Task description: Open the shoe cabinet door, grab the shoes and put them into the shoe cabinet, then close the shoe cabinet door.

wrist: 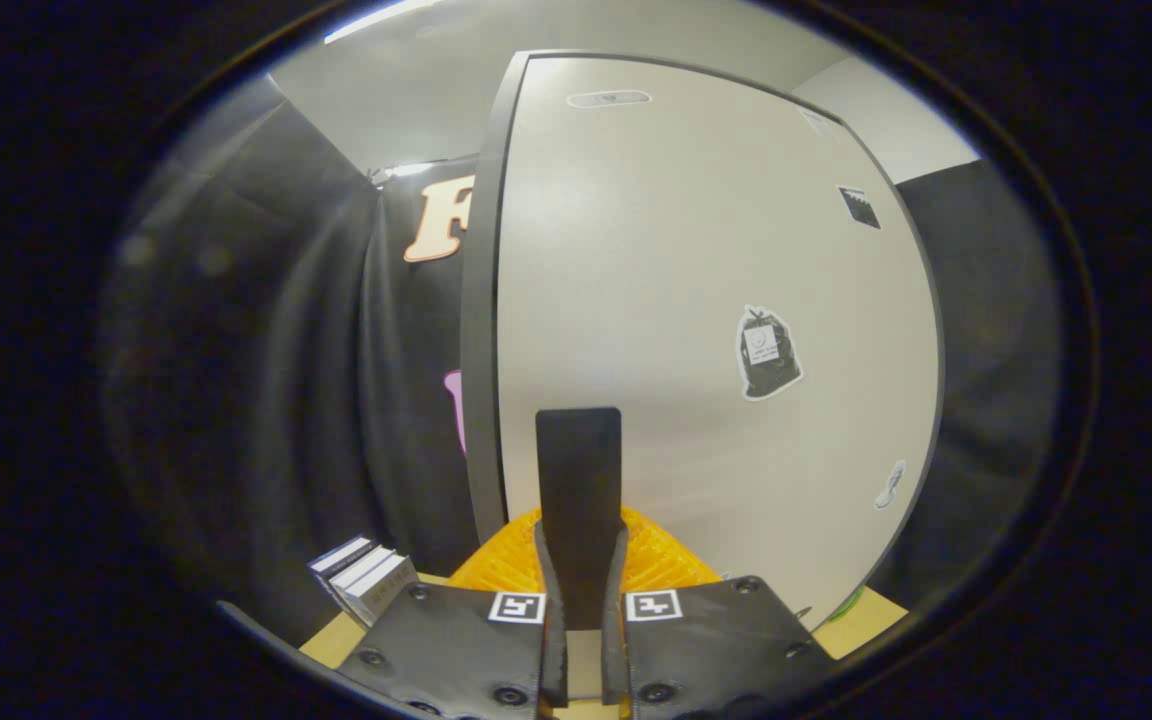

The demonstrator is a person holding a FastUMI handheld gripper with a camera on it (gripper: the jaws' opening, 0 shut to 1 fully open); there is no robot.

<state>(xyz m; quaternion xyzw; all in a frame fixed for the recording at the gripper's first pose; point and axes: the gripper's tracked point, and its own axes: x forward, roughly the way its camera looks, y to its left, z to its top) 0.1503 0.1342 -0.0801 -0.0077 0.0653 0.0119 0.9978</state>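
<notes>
The tool (581,590) has its two fingers drawn narrow, pressing on a flat dark handle (578,500) that stands upright between them. Straight ahead, close up, rises the pale cabinet door (696,300) with a dark edge. Three stickers show on it; the largest, a bag-shaped sticker (767,353), carries print too small to read. An orange ribbed object (656,560) sits partly hidden behind the fingers. Small boxes (364,578) lie on the tabletop (336,640) left of the tool, count unclear.

One shoe cabinet door (696,300) bearing four stickers (768,353), three small boxes (364,575), one dark handle (578,500).
</notes>
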